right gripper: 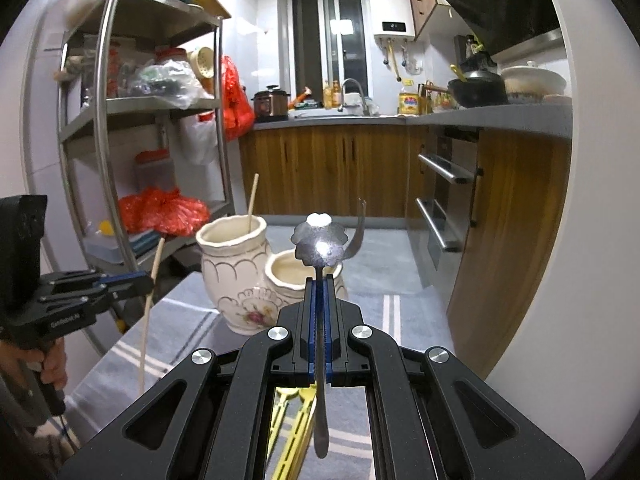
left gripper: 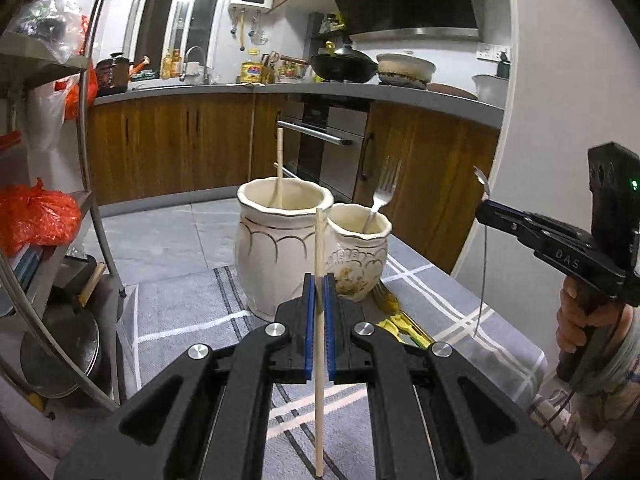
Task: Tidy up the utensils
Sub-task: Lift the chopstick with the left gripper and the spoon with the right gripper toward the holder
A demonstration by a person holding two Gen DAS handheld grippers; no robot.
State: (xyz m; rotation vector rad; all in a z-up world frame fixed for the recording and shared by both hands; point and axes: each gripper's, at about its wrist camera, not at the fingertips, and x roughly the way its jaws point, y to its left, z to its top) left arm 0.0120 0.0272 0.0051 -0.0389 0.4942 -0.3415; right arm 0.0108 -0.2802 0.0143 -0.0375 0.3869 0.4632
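My left gripper (left gripper: 319, 280) is shut on a wooden chopstick (left gripper: 319, 248) held upright in front of the tall cream jar (left gripper: 276, 256). Another chopstick (left gripper: 279, 168) stands in that jar. The short cream jar (left gripper: 360, 256) beside it holds a metal fork (left gripper: 382, 196). My right gripper (right gripper: 319, 280) is shut on a metal spoon (right gripper: 319, 245) with a flower-shaped bowl, held upright before the short jar (right gripper: 284, 274). The tall jar (right gripper: 232, 264) stands left of it. The right gripper (left gripper: 486, 206) also shows in the left wrist view at the right, and the left gripper (right gripper: 148, 280) in the right wrist view.
The jars stand on a grey checked tablecloth (left gripper: 180, 312). A yellow plastic utensil (right gripper: 294, 432) lies on the cloth below my right gripper. A steel rack (right gripper: 120, 120) with bags stands at the left. Wooden cabinets (left gripper: 180, 140) and an oven are behind.
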